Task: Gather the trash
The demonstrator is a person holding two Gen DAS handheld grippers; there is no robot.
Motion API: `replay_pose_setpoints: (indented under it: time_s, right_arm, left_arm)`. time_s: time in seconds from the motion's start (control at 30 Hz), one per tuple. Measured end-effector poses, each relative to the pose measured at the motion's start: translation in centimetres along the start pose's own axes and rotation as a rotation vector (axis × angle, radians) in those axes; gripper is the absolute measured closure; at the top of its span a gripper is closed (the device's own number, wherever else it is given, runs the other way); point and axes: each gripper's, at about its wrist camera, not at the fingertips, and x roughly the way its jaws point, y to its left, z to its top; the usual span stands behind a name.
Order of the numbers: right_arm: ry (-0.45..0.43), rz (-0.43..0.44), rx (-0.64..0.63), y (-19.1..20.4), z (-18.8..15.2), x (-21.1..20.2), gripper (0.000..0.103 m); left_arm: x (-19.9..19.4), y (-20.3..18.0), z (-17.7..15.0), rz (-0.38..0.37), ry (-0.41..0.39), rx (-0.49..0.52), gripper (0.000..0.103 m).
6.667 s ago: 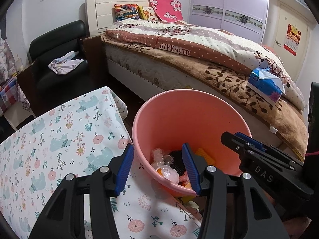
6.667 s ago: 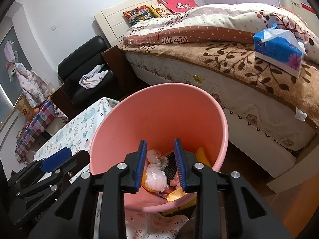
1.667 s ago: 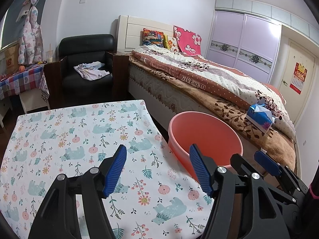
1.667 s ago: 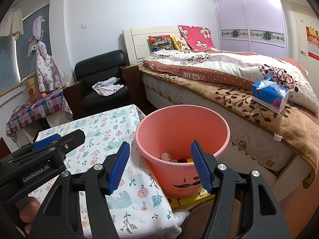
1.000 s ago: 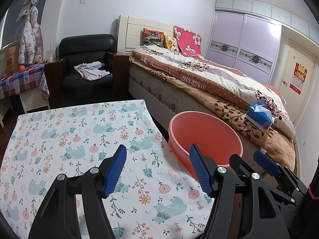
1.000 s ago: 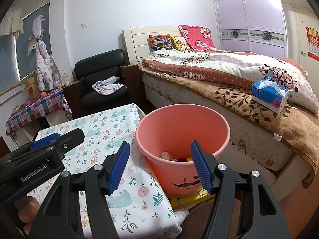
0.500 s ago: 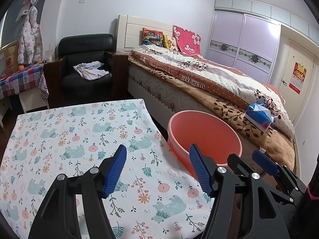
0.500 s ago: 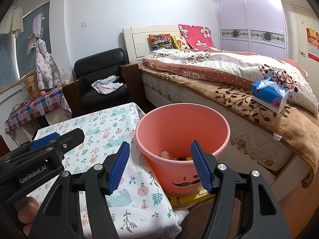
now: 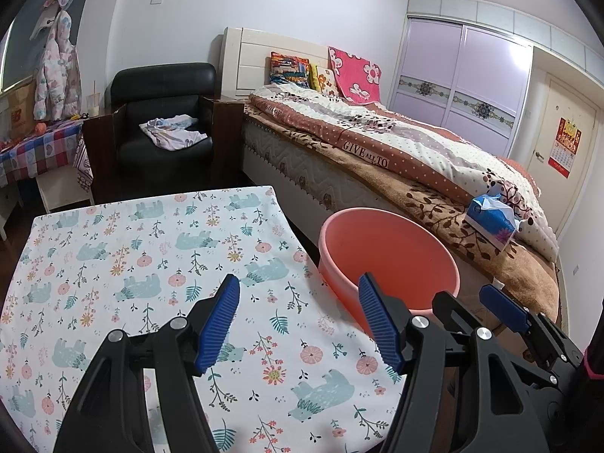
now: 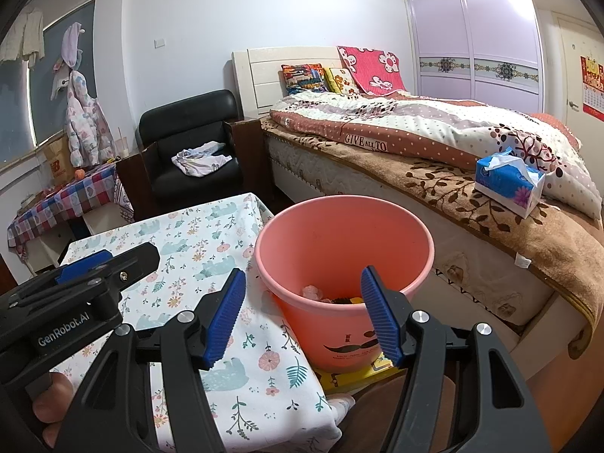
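Trash [image 10: 332, 296] sits at the bottom of one pink bucket [image 10: 392, 226]; only a few bits show over the rim, a pale lump, something dark and something yellow. The bucket stands on the floor, just beside the right edge of the table [image 9: 113, 249] and close to the side of the bed [image 10: 434, 173]. A yellow flat thing [image 10: 355, 375] pokes out from under the bucket.

Two grippers are in view. The left gripper [image 9: 298, 321] hangs over the near right part of the table with its two blue fingers wide apart and nothing between them. The right gripper [image 10: 302, 317] hangs in front of the bucket, its fingers also wide apart and holding nothing. A hand [image 10: 49, 411] shows under the left gripper in the right wrist view.

The table has one cloth with bears and flowers on it, and no trash shows on top of it.

One blue tissue box [image 10: 509, 183] lies near the side edge of the bed. One black armchair [image 9: 162, 120] stands past the far edge of the table, with one crumpled cloth [image 9: 171, 136] on its seat. One small table with a checked cloth [image 9: 34, 151] is by the left wall.

Dark floor shows between the table's far edge, the armchair and the bed.
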Motion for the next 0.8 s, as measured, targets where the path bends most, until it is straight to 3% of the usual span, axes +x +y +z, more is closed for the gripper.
replay_pose_setpoints:
  time_s: [0.8]
  right_arm:
    - [0.004,-0.002,0.013,-2.0,-0.3,-1.1,0.039]
  left_arm:
    - [0.8,0.3,0.1,0.041,0.056,-0.002,0.039]
